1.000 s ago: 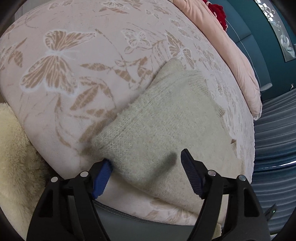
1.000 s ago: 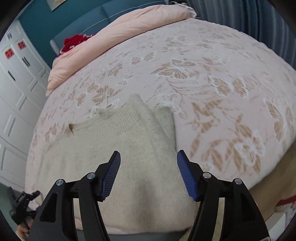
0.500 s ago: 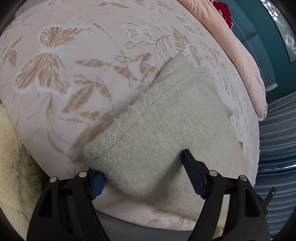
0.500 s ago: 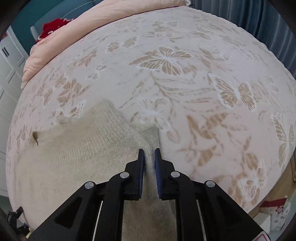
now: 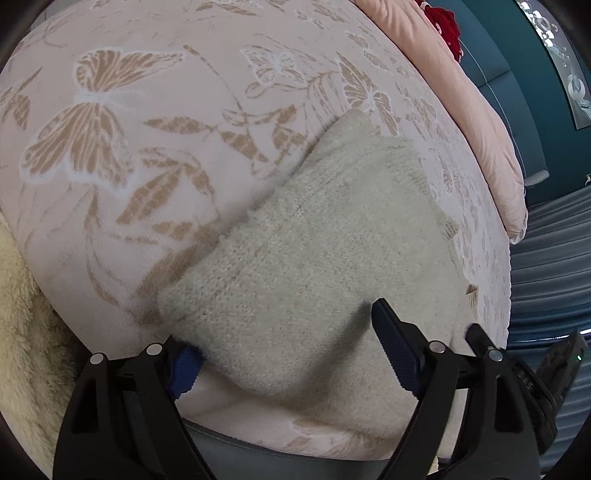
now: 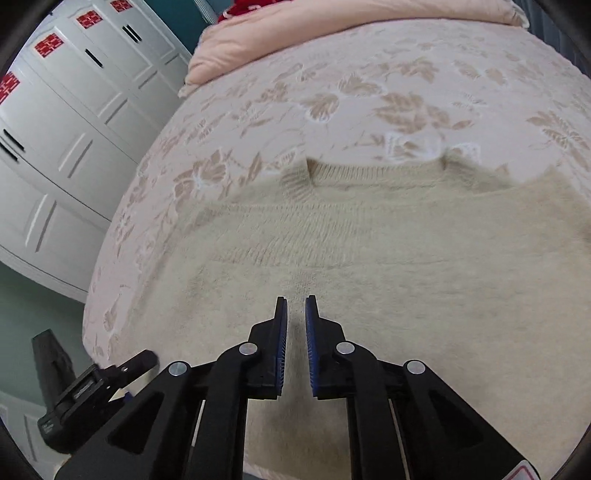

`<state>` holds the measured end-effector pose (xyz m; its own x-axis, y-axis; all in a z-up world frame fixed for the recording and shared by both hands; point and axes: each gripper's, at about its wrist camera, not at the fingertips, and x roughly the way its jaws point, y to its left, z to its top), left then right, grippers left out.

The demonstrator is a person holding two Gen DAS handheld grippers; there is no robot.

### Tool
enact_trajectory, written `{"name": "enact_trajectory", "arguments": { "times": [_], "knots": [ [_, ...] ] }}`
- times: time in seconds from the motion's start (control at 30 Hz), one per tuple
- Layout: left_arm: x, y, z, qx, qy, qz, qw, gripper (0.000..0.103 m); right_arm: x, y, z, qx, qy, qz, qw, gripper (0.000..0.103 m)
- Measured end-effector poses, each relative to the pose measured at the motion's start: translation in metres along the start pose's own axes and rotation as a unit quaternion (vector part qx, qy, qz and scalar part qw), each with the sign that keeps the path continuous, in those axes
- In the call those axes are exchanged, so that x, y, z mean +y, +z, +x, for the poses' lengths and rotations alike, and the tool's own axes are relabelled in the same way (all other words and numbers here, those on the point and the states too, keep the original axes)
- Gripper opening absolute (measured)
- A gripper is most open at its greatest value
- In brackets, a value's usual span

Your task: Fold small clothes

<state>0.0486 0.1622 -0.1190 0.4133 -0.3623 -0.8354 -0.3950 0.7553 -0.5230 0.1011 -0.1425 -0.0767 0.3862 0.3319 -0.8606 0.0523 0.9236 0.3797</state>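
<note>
A cream knitted sweater (image 5: pixel 332 258) lies flat on the butterfly-patterned bed cover (image 5: pixel 147 110), its ribbed neckline (image 6: pixel 373 171) towards the pillows. My left gripper (image 5: pixel 291 354) straddles the sweater's near corner. Its jaws are opening, and the left blue pad (image 5: pixel 184 365) is half hidden under the knit edge without pressing it. My right gripper (image 6: pixel 296 306) hovers low over the middle of the sweater (image 6: pixel 369 258). Its jaws are closing to a narrow slit, and a small crease of knit runs up into their tips. The sweater's right shoulder lies folded inward.
White wardrobe doors (image 6: pixel 55 110) stand left of the bed. A pink duvet (image 5: pixel 480 110) and a red item (image 5: pixel 443 18) lie at the head. A fluffy cream rug (image 5: pixel 22 314) is beside the bed edge. A black device (image 6: pixel 85 387) shows at the lower left.
The right gripper shut at the sweater's right sleeve edge, then swept left across the body to its middle. The left gripper stayed put, its jaws widening over the corner.
</note>
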Motion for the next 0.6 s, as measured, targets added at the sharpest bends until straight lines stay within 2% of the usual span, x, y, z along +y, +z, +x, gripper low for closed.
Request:
{"name": "enact_trajectory", "arguments": {
  "times": [0.03,0.1,0.2,0.23,0.27,0.3,0.33,0.37,0.43,0.5,0.6],
  "knots": [
    [0.001,0.000,0.000,0.001,-0.002,-0.001,1.0000,0.081,-0.002,0.000,0.022,0.031,-0.012,0.003,0.999,0.006],
    [0.001,0.001,0.002,0.003,-0.001,-0.002,1.0000,0.082,-0.009,-0.003,0.039,0.026,-0.006,0.015,1.000,0.004],
    [-0.002,0.003,0.003,0.006,-0.001,-0.007,1.0000,0.084,-0.016,-0.001,0.039,0.035,0.016,0.046,0.998,0.003],
    [-0.003,0.004,0.002,0.007,-0.005,-0.005,1.0000,0.079,-0.018,-0.001,0.039,0.037,0.021,0.049,0.998,0.003],
    [-0.005,0.005,0.001,0.004,-0.010,-0.003,0.9999,0.062,-0.018,-0.001,0.038,0.037,0.023,0.044,0.998,0.003],
    [-0.007,0.007,0.000,0.006,-0.017,-0.002,0.9998,0.053,-0.018,-0.001,0.038,0.035,0.023,0.039,0.998,0.003],
    [-0.008,0.009,0.000,0.014,-0.031,-0.003,0.9994,0.034,-0.018,-0.002,0.038,0.032,0.024,0.036,0.999,0.003],
    [-0.012,0.010,-0.002,0.019,-0.045,-0.003,0.9988,0.024,-0.018,-0.003,0.037,0.030,0.024,0.035,0.999,0.003],
    [-0.029,0.010,-0.015,0.002,-0.046,0.026,0.9986,0.020,-0.020,-0.004,0.036,0.024,0.028,0.037,0.999,0.003],
    [-0.059,0.005,-0.033,-0.021,-0.050,0.088,0.9947,0.017,-0.024,-0.006,0.032,0.019,0.038,0.043,0.998,0.003],
    [-0.115,-0.008,-0.061,-0.050,-0.065,0.181,0.9800,0.016,-0.032,-0.007,0.010,0.010,0.066,0.066,0.996,0.013]
  ]
}}
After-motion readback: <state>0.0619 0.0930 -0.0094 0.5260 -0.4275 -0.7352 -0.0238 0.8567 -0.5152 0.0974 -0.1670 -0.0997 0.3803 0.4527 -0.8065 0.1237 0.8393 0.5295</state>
